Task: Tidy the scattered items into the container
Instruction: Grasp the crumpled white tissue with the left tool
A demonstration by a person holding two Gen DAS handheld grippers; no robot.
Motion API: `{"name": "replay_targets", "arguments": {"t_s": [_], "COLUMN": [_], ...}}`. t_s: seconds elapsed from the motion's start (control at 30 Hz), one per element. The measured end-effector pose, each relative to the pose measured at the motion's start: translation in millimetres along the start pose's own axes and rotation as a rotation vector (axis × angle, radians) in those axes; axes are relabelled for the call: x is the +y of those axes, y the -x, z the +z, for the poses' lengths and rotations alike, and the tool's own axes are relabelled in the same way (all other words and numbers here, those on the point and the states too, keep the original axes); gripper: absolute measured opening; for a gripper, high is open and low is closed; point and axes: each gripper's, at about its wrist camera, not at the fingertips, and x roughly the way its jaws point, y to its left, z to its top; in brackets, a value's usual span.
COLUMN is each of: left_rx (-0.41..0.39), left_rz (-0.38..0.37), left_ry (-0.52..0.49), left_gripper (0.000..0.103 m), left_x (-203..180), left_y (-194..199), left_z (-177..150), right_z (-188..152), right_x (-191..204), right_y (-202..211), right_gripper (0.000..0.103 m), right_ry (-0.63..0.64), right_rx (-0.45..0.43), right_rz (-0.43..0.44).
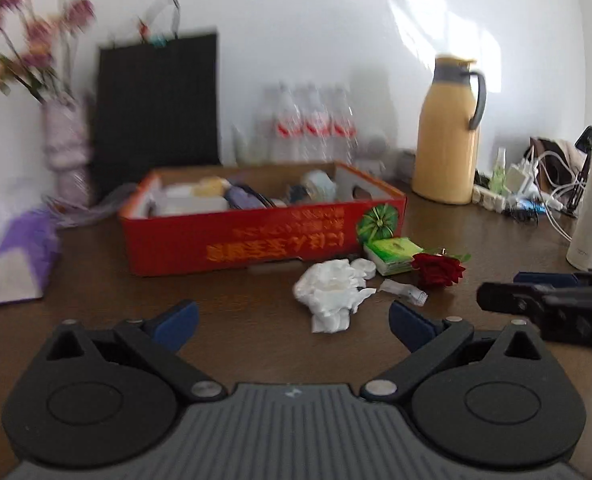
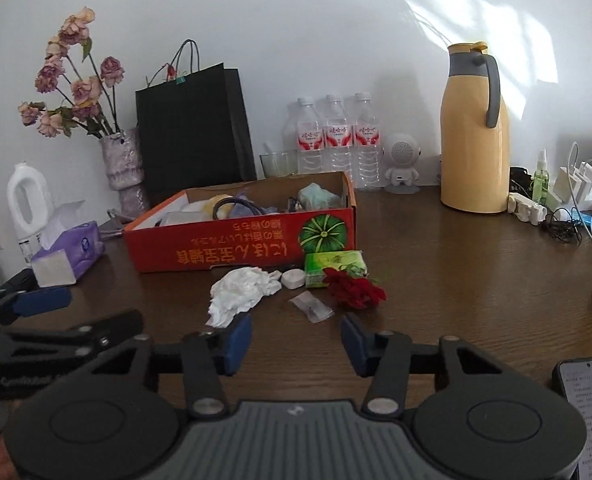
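Left wrist view
Left gripper [image 1: 291, 322]: fingers spread wide apart, empty.
Container: one red box [image 1: 255, 236] at 12 o'clock on the counter [image 1: 175, 292], already part filled.
Scattered items: five counted; one crumpled tissue [image 1: 330, 292], one small white case [image 1: 364, 267], one green packet [image 1: 394, 254], one red rose [image 1: 438, 270], one clear sachet [image 1: 404, 296].
Key relation: tissue lies at 12 to 1 o'clock, just ahead of the fingers; view is blurred.

Right wrist view
Right gripper [image 2: 296, 346]: fingers apart, moderately wide, empty.
Key relation: sachet [image 2: 311, 307] lies at 12 o'clock, nearest its fingers, long axis running 10 to 4 o'clock; tissue [image 2: 241, 292] at 11 o'clock, rose [image 2: 356, 290] at 1 o'clock.
Judgement: right hand is better placed for the sachet, left for the tissue.
Box [image 2: 239, 244]: at 11 to 12 o'clock, behind the pile.
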Motion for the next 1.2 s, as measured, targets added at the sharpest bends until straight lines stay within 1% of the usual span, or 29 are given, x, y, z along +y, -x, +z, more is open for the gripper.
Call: {"name": "replay_targets", "arguments": {"t_s": [0.03,0.1,0.13,0.17,0.2,0.27,0.3,0.33,0.37,0.47,0.53,0.6,0.63,0.7,0.73,0.77,0.83,0.9,0.93,0.97,1.0,1.03,1.13,1.2], "left_rx": [0.027,0.074,0.090,0.111,0.139,0.187,0.204,0.211,0.202,0.192,0.181,0.173,0.171,0.163,0.165,0.169,0.173,0.196,0.203,0.208,0.195,0.189,0.158,0.094], "left_rz": [-0.030,-0.016,-0.024,-0.048,-0.063,-0.057,-0.061,-0.060,-0.062,-0.047,-0.050,-0.045,-0.046,-0.041,-0.037,-0.031,-0.033,-0.029,-0.024,-0.015,-0.002,0.004,0.025,0.055], "left_ry": [0.002,-0.016,-0.025,-0.023,-0.018,-0.007,-0.014,-0.029,-0.043,-0.067,-0.071,-0.065,-0.060,-0.048,-0.053,-0.059,-0.054,-0.046,-0.056,-0.062,-0.062,-0.063,-0.025,-0.002], "left_gripper": [0.103,0.103,0.103,0.100,0.095,0.048,0.048,0.044,0.038,0.034,0.034,0.036,0.041,0.055,0.071,0.081,0.083,0.081,0.072,0.057,0.048,0.036,0.031,0.030], "left_x": [0.1,-8.0,-9.3,-9.4,-8.9,-7.4,-6.6,-5.5,-3.2,5.1,11.7,17.2,19.9,24.1,24.4,24.4,25.9,25.6,24.7,23.4,22.5,22.0,25.0,27.1], "left_y": [-20.1,-54.8,-68.3,-80.4,-91.3,-103.2,-105.7,-104.8,-99.8,-77.4,-55.9,-36.5,-28.1,-14.3,-10.3,-8.5,-11.4,-20.4,-24.6,-28.2,-28.5,-27.7,-16.9,-1.5], "left_z": [8.0,16.3,18.8,19.7,20.9,22.2,21.4,20.6,19.7,14.8,8.3,-0.2,-4.3,-10.3,-11.6,-12.7,-14.1,-13.5,-14.2,-14.5,-15.2,-14.9,-13.8,-12.6], "right_z": [4.3,12.3,15.1,17.3,19.1,22.8,24.7,26.4,27.7,27.6,26.1,25.0,24.3,21.9,21.1,20.8,20.0,16.4,14.8,14.3,14.6,14.6,13.0,12.2], "right_x": [-2.2,-5.1,-6.2,-6.7,-6.5,-4.5,-3.4,-2.3,-1.3,4.6,8.4,9.8,10.5,13.0,15.5,17.8,24.3,31.4,34.1,35.7,35.5,34.4,32.2,32.8], "right_y": [-6.6,-20.1,-26.5,-32.3,-38.8,-52.8,-60.1,-68.1,-76.3,-97.8,-109.8,-117.4,-120.2,-124.3,-124.1,-123.8,-122.2,-120.4,-119.3,-118.4,-117.2,-115.3,-104.2,-93.1], "right_gripper": [0.047,0.046,0.046,0.046,0.046,0.046,0.046,0.046,0.046,0.045,0.043,0.042,0.041,0.030,0.028,0.018,0.017,0.017,0.017,0.017,0.016,0.016,0.016,0.016], "right_ry": [0.002,0.019,0.032,0.046,0.062,0.080,0.085,0.087,0.084,0.099,0.121,0.133,0.136,0.147,0.156,0.159,0.169,0.193,0.206,0.212,0.203,0.189,0.160,0.146], "right_rx": [0.012,0.040,0.050,0.057,0.068,0.087,0.097,0.112,0.129,0.161,0.184,0.195,0.200,0.216,0.215,0.218,0.227,0.219,0.213,0.212,0.214,0.217,0.204,0.183], "right_rz": [0.000,0.004,0.010,0.015,0.019,0.019,0.025,0.037,0.048,0.036,0.022,0.012,0.006,0.011,0.011,0.014,0.029,0.048,0.047,0.046,0.051,0.057,0.055,0.055]}}
